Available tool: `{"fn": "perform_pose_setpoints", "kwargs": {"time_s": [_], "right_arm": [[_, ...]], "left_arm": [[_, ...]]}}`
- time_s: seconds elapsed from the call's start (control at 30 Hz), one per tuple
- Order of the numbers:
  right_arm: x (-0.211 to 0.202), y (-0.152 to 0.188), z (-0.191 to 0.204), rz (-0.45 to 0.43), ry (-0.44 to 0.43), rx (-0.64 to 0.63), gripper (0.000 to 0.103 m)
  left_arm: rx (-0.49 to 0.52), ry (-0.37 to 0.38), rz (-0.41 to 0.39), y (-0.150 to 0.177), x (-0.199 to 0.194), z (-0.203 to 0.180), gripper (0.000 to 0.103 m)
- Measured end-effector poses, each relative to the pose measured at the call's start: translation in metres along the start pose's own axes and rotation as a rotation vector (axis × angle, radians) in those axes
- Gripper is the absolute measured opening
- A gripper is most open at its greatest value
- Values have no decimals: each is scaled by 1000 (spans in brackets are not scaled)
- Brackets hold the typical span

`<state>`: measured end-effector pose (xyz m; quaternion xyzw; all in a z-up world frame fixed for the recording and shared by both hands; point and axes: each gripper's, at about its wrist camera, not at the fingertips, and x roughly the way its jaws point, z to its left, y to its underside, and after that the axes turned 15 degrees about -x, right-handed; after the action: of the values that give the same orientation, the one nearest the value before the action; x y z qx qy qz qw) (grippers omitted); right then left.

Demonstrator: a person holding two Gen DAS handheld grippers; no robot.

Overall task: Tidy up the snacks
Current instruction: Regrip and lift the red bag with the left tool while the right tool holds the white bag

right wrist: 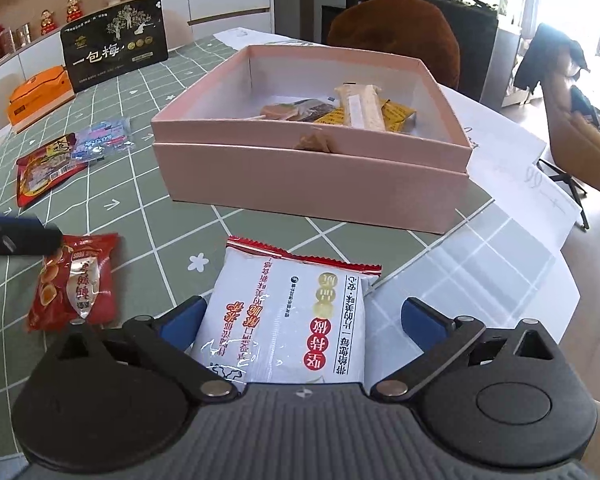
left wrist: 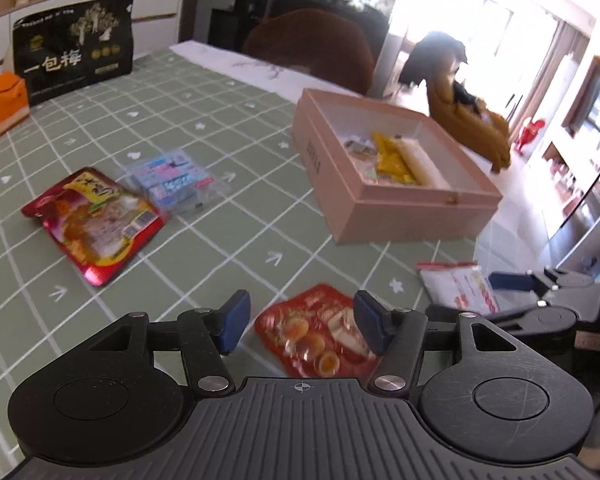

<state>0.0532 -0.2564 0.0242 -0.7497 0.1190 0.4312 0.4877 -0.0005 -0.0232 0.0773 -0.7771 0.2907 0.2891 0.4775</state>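
Observation:
A small red egg-snack packet [left wrist: 312,332] [right wrist: 76,280] lies flat on the green checked tablecloth. My left gripper [left wrist: 302,322] hangs over it, open; the right pad overlaps the packet and the left pad stands clear of it. A white packet with red print [right wrist: 284,320] [left wrist: 460,288] lies between the wide-open fingers of my right gripper [right wrist: 304,320], with a gap on its right side. The open pink box [left wrist: 380,208] [right wrist: 308,184] stands beyond and holds a yellow packet [right wrist: 396,114], a cream bar [right wrist: 360,106] and other snacks.
A large red packet [left wrist: 96,220] and a clear pack of blue sweets [left wrist: 176,184] lie to the left. A black bag [left wrist: 72,52] and an orange box [left wrist: 0,104] stand at the back. White paper sheets [right wrist: 500,140] and the table edge are to the right, with chairs beyond.

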Motion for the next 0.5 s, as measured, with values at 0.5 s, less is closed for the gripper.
{"fn": "perform_pose_setpoints", "kwargs": {"time_s": [0.5], "right_arm": [[3, -8, -18, 82, -44, -11, 102]], "left_arm": [[-66, -166, 75, 5, 51, -30, 73]]}}
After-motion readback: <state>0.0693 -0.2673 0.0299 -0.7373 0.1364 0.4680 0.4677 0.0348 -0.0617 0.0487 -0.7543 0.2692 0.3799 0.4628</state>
